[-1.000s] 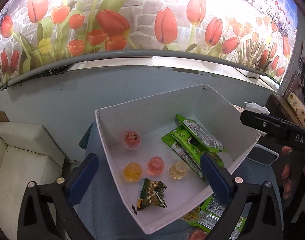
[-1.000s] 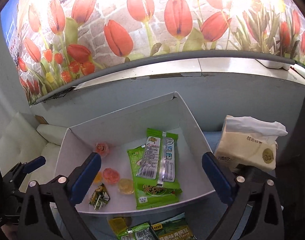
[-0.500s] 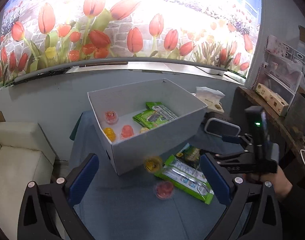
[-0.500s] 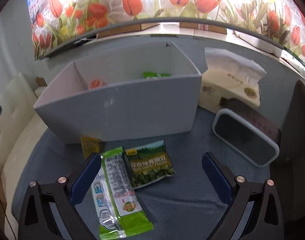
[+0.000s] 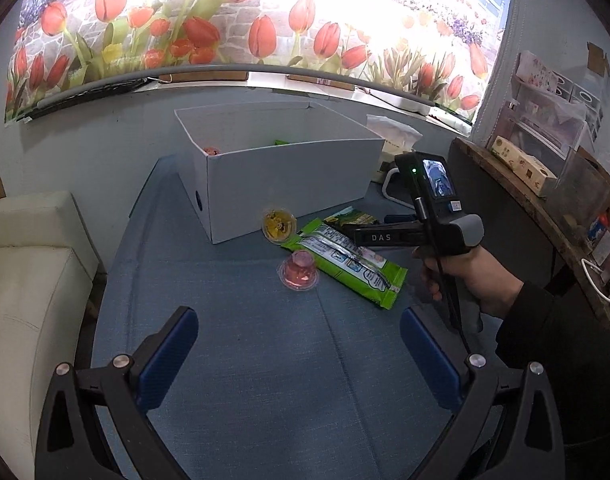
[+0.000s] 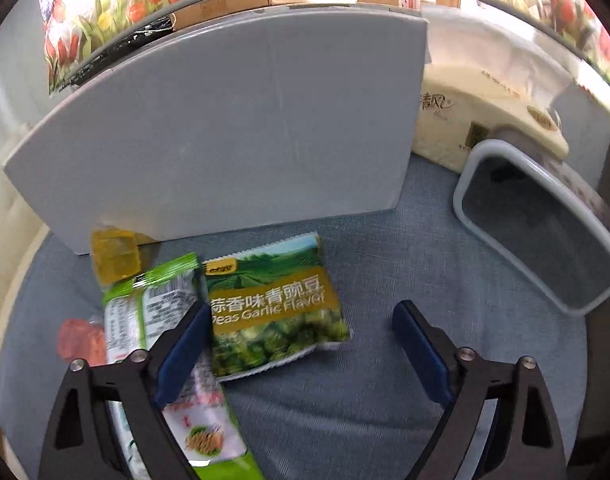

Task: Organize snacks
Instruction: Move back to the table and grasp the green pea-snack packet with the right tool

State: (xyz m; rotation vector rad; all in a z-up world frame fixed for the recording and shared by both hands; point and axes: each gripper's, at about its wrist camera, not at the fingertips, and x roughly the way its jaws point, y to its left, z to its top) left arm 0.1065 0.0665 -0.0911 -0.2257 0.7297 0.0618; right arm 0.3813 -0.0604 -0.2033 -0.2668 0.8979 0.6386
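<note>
Snacks: garlic pea packet (image 6: 273, 312), long green packet (image 5: 347, 262), yellow jelly cup (image 5: 278, 225) and red jelly cup (image 5: 299, 272) lie on blue surface (image 5: 265, 360) just near of white box (image 5: 289, 184) | left hand-held gripper (image 5: 297, 344): jaws spread, empty, hovering | right hand-held gripper (image 6: 299, 340): jaws spread, empty, low over pea packet

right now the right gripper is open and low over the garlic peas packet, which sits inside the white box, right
Not quite. The right gripper is open and low over the garlic peas packet, but the packet lies on the blue tabletop in front of the white box, not inside it. The right wrist view shows this.
</note>
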